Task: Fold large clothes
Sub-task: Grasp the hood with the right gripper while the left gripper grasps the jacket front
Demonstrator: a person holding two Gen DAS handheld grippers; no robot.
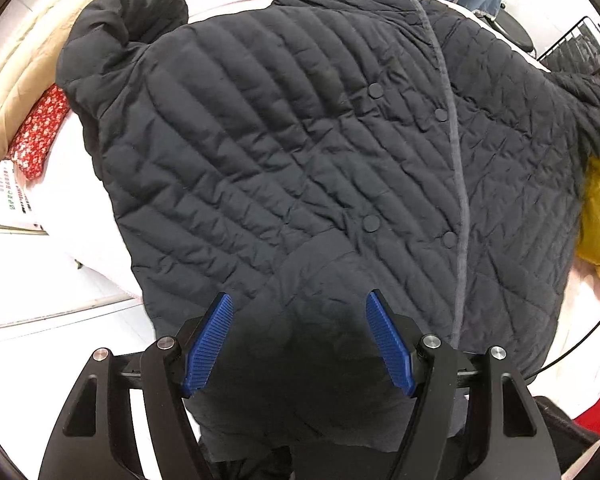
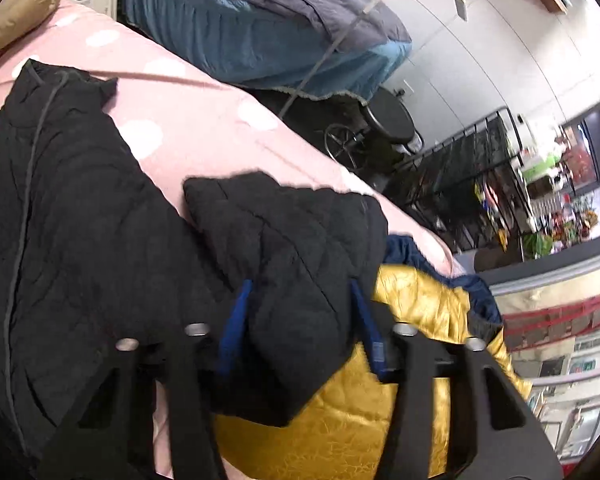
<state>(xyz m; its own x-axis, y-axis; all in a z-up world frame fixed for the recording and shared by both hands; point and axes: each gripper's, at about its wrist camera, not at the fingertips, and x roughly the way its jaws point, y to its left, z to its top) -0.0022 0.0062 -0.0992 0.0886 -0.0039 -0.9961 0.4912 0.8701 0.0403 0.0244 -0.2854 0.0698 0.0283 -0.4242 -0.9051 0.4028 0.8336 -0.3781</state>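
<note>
Looking down, we see the dark quilted jacket spread on the pink bed. Our left tool sits spread over its hem, and our right tool pinches the sleeve above a yellow garment.

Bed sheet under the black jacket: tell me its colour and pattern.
Pink with white polka dots. The bed sheet shows best in the right wrist view, beside the jacket.

A pink bed cover with white dots spreads out past the fingers. Further ahead sits another bed with a blue and grey blanket. A white wall rises behind it, off to the right of the fingers. A black round stool stands on the floor by that bed. Right of the fingers is a black wire shelf full of small colourful things. A tan pillow lies far to the left.
</note>
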